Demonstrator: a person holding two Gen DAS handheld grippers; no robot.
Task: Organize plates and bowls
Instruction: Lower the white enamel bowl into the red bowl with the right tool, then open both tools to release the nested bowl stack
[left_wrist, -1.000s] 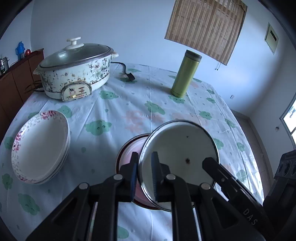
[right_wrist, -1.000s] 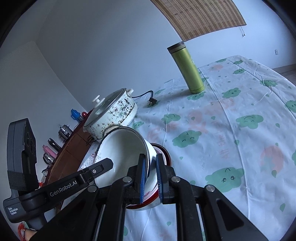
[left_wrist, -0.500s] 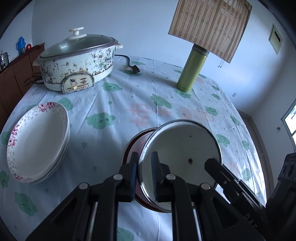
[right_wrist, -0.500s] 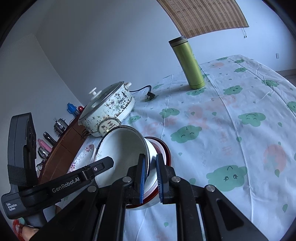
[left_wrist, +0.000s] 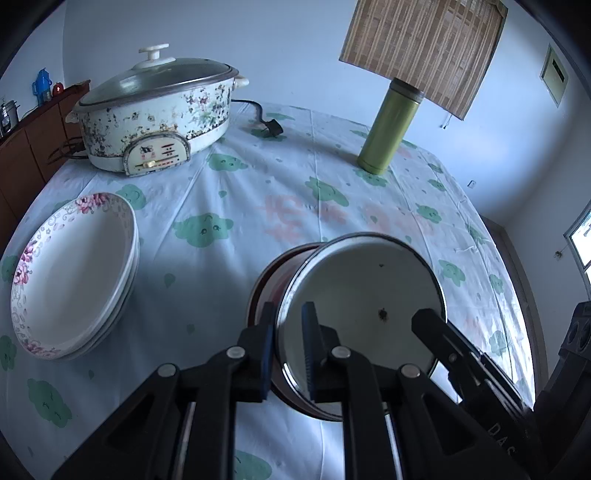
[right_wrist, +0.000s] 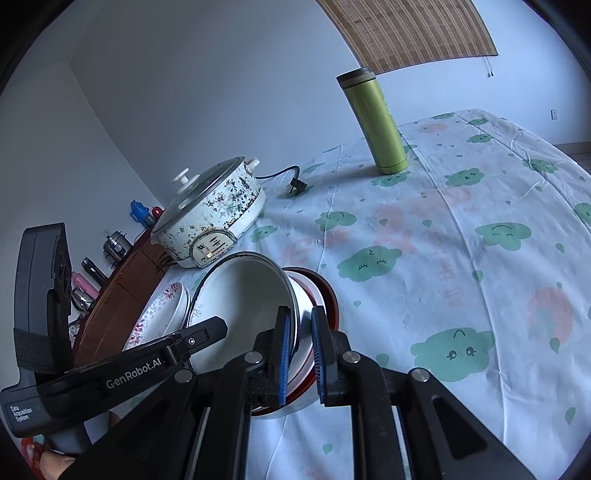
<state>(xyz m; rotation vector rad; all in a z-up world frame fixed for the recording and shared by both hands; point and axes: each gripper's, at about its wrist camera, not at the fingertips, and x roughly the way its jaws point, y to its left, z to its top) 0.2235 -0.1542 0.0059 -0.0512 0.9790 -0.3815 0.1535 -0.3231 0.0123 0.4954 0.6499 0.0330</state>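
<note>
Left gripper (left_wrist: 288, 349) clamps the near rim of the white enamel bowl with a dark rim (left_wrist: 364, 295); right gripper (right_wrist: 299, 354) pinches the same rim opposite. The bowl tilts inside a red-rimmed bowl (left_wrist: 264, 280) on the cloud-print worktop (left_wrist: 258, 192). At nine o'clock, stacked floral plates (left_wrist: 70, 266).

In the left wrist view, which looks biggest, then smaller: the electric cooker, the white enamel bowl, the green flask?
1. White enamel bowl and electric cooker: alike in the picture; the bowl is nearer, so I do not rank them.
2. Green flask: smallest.
</note>
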